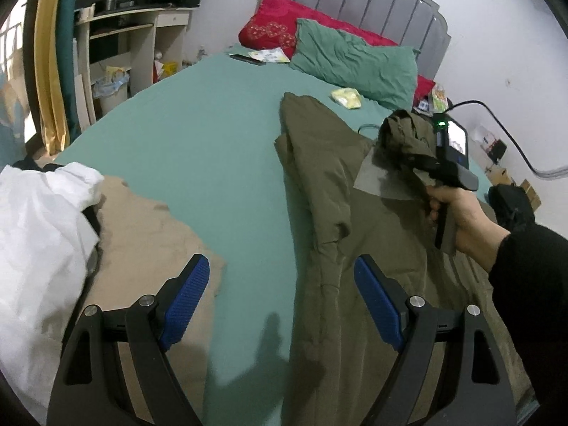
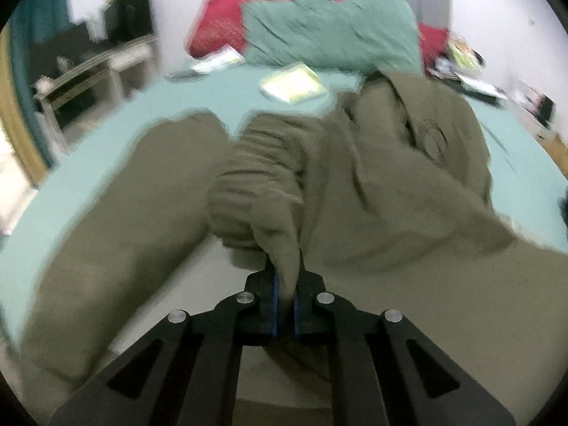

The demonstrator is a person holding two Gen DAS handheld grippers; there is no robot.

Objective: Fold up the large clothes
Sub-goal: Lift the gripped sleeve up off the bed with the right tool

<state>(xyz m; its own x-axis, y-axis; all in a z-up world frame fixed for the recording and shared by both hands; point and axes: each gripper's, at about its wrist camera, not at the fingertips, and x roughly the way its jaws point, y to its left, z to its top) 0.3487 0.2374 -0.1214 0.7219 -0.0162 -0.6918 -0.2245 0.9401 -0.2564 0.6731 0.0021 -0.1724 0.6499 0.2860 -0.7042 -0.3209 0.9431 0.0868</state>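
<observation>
Between the clenched blue pads of the right gripper [image 2: 285,284], a bunched fold of an olive-green garment [image 2: 372,184] is pinched and lifted, its ribbed cuff crumpled just ahead of the fingertips. Beyond and to both sides of that tool, more of the garment trails onto the teal bedsheet [image 2: 106,135]. Over on the other side, the left gripper [image 1: 282,277] hangs spread wide and holds nothing, with a tan cloth [image 1: 149,234] and a white cloth [image 1: 39,234] to its left.

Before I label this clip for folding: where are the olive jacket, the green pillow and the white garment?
olive jacket [image 1: 330,191], left wrist view, its folded sleeve.
green pillow [image 1: 355,60], left wrist view, its middle.
white garment [image 1: 39,220], left wrist view, its crumpled front.
</observation>
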